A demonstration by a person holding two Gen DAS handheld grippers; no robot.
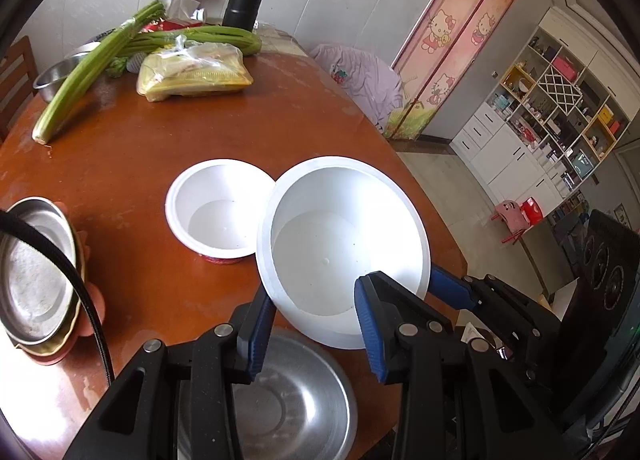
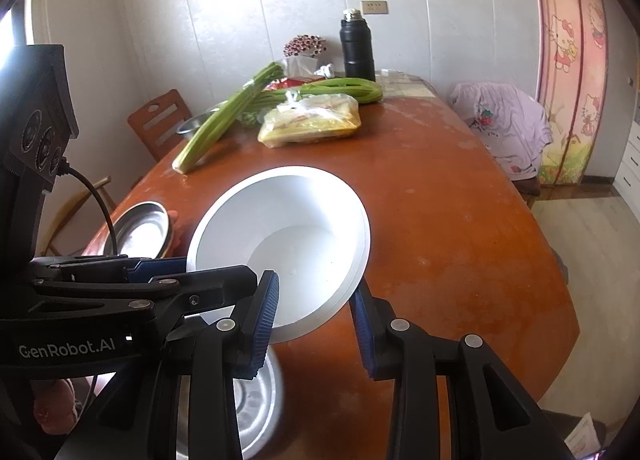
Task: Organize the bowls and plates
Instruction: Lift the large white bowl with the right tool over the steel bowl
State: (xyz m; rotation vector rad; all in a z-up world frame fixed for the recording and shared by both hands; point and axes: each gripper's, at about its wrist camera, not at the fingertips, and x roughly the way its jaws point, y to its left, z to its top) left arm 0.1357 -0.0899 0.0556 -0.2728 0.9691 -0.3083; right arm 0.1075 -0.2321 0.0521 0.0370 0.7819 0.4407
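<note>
Two grippers: I have both at the large white bowl (image 1: 344, 236), which hangs tilted above the table (image 1: 140, 148).
Left gripper (image 1: 315, 330): fingers apart, one outside the bowl's near wall and one over its inside. I cannot tell whether they pinch.
Right gripper (image 2: 313, 320): the same, fingers apart astride the near rim, grip unreadable. I cannot say which tool carries the load.
Steel bowl (image 1: 296, 400): on the table right under the raised bowl, so I judge it the likeliest nest.
Small white bowl (image 1: 216, 216): upright just beyond, its rim close beside the big one's far edge.
Plate stack (image 1: 32, 280): off to the left, well apart.
Step in hand: I'd level the bowl first, centre it over the steel one, and lower it straight.
Release: one side at a time, only once it sits.
Risk: the smooth wall may slip, or the far rim may clip the small bowl.
</note>
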